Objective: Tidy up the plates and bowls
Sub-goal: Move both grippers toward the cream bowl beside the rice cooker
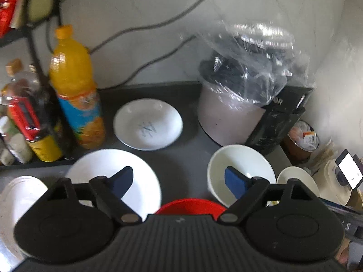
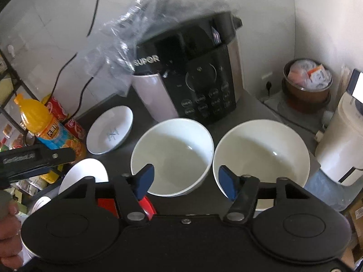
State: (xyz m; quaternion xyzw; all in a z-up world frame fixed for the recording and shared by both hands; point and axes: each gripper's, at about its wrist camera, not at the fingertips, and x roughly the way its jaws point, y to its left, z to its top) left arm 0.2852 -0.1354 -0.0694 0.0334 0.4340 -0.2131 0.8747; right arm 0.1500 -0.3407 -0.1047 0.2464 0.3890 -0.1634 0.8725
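Two white bowls sit side by side on the dark counter, in front of the rice cooker. Right gripper hovers over their adjoining rims, jaws apart, gripping nothing. Left gripper is released too, between a white plate and one bowl, red dish below. Marked plate lies beyond, near the juice bottle.

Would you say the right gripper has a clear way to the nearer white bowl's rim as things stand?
Probably yes. The right gripper hangs open just above the left white bowl, nothing lies between its jaws, and the second bowl beside it leaves that rim free.
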